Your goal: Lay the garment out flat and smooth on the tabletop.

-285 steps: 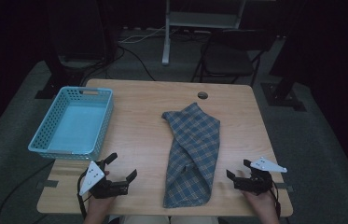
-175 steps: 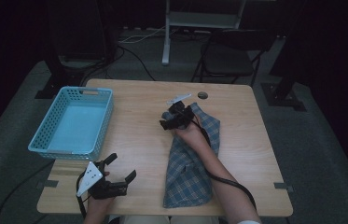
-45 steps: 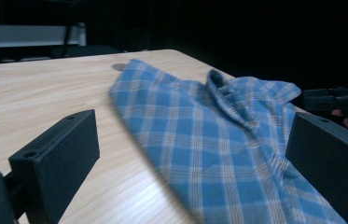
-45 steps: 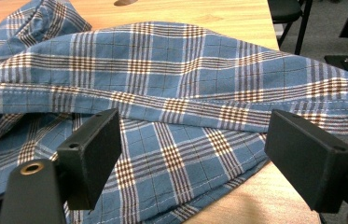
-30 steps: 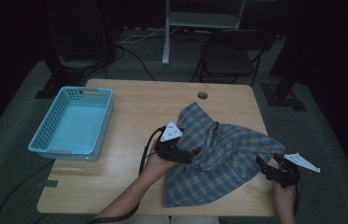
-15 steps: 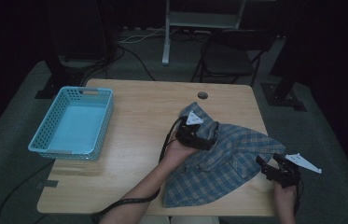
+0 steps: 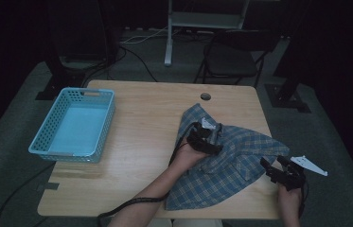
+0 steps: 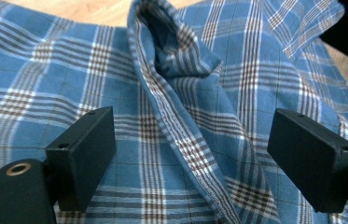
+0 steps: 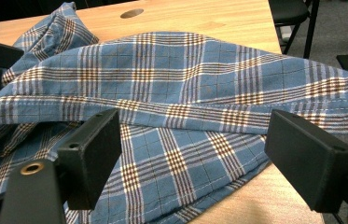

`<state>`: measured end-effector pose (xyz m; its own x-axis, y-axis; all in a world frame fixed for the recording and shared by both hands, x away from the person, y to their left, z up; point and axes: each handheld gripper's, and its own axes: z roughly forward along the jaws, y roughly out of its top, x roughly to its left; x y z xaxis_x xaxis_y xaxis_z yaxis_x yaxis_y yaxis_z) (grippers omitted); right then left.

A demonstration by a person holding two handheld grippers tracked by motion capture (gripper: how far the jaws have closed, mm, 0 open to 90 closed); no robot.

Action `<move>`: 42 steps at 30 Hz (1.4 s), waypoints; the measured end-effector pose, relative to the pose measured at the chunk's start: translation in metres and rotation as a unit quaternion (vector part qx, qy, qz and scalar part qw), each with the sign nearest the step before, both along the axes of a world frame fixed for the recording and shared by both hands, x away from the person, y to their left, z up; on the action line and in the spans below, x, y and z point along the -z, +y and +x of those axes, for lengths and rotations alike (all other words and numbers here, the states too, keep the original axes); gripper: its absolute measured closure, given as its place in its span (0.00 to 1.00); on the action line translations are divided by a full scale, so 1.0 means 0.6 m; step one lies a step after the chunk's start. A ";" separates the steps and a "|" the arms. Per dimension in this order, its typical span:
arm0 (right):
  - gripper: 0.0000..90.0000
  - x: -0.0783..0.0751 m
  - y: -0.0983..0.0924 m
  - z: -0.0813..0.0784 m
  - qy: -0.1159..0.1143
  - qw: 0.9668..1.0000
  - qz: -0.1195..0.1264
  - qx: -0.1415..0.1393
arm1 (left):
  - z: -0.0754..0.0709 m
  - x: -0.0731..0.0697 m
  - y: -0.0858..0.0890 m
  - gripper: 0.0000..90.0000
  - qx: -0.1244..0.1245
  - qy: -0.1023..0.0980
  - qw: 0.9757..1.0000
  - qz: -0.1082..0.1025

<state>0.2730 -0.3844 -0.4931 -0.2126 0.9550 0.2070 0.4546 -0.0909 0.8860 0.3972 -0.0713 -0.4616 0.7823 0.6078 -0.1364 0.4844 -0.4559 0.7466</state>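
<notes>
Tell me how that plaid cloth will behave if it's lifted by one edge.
Likely floppy: the plaid cloth already lies in soft folds and ridges, so it should drape and sag. Probably light, being thin woven fabric. It may drag and bunch across the table rather than slide flat.

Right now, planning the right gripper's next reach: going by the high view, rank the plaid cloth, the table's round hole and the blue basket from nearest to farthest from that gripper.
From the right gripper at the table's near right edge:
1. Plaid cloth: just to its left, spread over the table's right half.
2. Round hole: far side of the table, near the back edge.
3. Blue basket: across the table, at its left edge.
</notes>
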 end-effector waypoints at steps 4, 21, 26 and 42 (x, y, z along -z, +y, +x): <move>0.20 0.000 -0.001 0.000 0.001 1.000 0.001 0.000 | 0.000 0.009 -0.007 0.39 0.017 -0.004 1.000 0.016; 0.20 0.000 -0.002 0.000 0.002 1.000 0.005 0.004 | -0.009 -0.045 0.046 0.96 0.009 -0.046 0.999 -0.006; 0.20 0.000 -0.002 0.000 0.003 1.000 0.006 0.005 | -0.006 -0.072 0.100 0.96 -0.011 -0.057 0.998 -0.020; 0.20 0.000 0.000 0.001 0.007 1.000 -0.001 0.014 | 0.008 -0.076 0.287 0.95 -0.135 -0.075 0.988 0.001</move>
